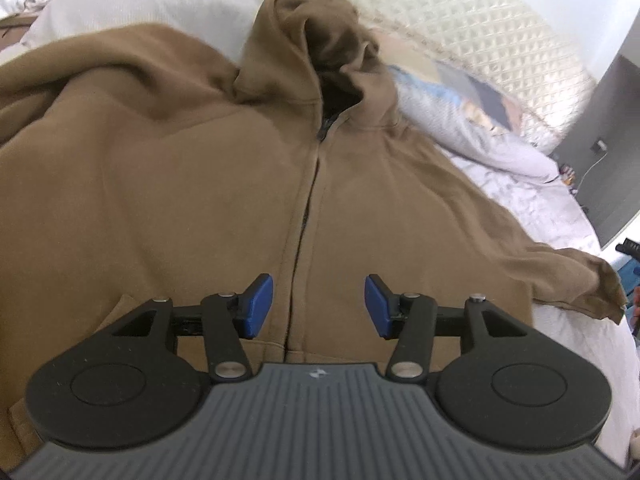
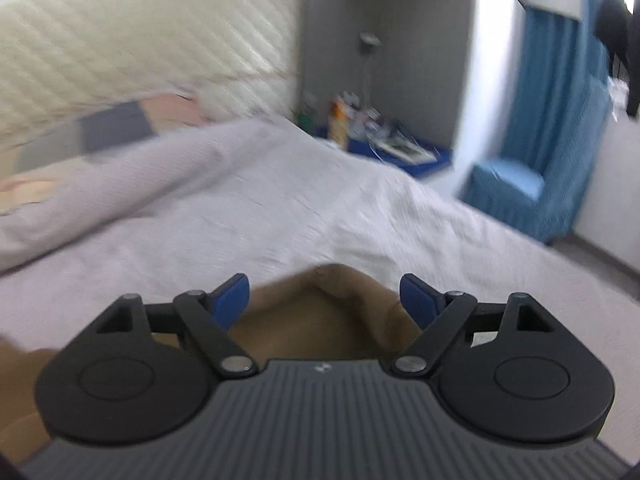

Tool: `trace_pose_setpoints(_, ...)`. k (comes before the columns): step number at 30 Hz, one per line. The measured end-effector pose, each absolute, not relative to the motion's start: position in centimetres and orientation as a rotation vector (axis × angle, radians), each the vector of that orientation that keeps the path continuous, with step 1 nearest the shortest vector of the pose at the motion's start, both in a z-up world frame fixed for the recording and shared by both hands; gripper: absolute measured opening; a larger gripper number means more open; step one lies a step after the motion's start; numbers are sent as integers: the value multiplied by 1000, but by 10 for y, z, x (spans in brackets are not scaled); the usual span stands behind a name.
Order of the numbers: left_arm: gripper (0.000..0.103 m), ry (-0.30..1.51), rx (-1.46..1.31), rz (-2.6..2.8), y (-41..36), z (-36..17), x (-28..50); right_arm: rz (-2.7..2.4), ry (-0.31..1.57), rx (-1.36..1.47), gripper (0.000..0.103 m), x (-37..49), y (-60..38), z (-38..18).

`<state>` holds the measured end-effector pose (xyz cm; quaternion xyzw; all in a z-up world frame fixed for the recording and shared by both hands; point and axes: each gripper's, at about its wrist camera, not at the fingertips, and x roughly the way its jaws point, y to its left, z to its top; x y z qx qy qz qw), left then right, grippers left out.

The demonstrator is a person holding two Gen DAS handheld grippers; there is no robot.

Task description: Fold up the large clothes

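Left wrist view: a bed covered by a white sheet (image 1: 552, 216) fills the scene, and the brown zip hoodie (image 1: 200, 184) lies spread front-up across it. Its dark zipper (image 1: 308, 200) runs straight ahead from between the fingers, up to the hood (image 1: 316, 40), which is crumpled at the far end. 1 sleeve (image 1: 576, 280) stretches out to the right of the tool, its cuff resting on the sheet. Beyond the hood, a cream quilted headboard (image 1: 460, 20) lines the wall; a patterned pillow (image 1: 460, 108) lies ahead and to the right, and a grey panel (image 1: 616, 128) stands at the far right. The left gripper (image 1: 319, 306) hovers over the lower front of the hoodie with its 2 blue pads (image 1: 256, 306) parted about halfway, 1 on each side of the zipper and gripping nothing.

Right wrist view, blurred: the white sheet (image 2: 280, 200) spreads ahead, with the headboard (image 2: 140, 32) to the far left. A grey niche ahead holds a blue shelf (image 2: 400, 156) cluttered with small items too smeared to identify. Further right stand a blue armchair (image 2: 520, 192) and a blue curtain (image 2: 560, 80). The right gripper (image 2: 325, 300) stands wide open. A rumpled end of the brown hoodie (image 2: 320, 316) lies between and just under its fingers, and neither pad presses on it.
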<state>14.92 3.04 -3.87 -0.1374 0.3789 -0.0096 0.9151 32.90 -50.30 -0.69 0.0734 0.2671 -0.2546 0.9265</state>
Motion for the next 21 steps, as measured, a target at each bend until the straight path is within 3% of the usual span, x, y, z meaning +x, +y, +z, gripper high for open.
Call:
trace_pose_setpoints(12, 58, 699, -234, -33, 32, -10, 100, -143, 415, 333, 84, 195, -322, 91)
trace_pose_setpoints(21, 58, 634, -110, -71, 10, -2, 70, 119, 467, 358, 84, 119, -211, 83)
